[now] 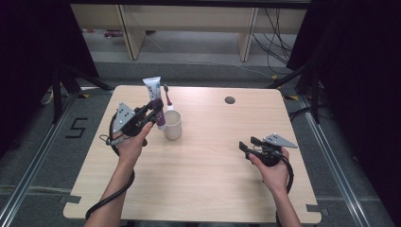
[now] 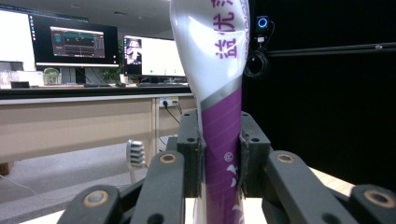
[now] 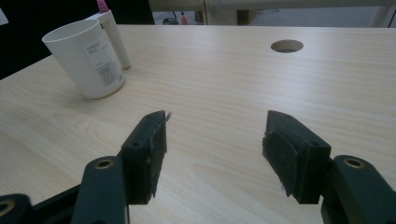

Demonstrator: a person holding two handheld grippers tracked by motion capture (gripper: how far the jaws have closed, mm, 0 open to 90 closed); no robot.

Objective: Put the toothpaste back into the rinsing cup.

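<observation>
Left claw (image 2: pixel 219 154) grips upright toothpaste tube (image 2: pixel 217 70).

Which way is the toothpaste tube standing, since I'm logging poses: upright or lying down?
Upright: the white-and-purple plastic toothpaste tube stands on end, clamped in the left hand-held gripper.

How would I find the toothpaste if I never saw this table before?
Start at the light wooden table and look to its far left part, where a white plastic cup stands. Right beside the cup, the left tongs grip a white and purple toothpaste tube upright. It is the tallest thing there, with purple writing.
</observation>
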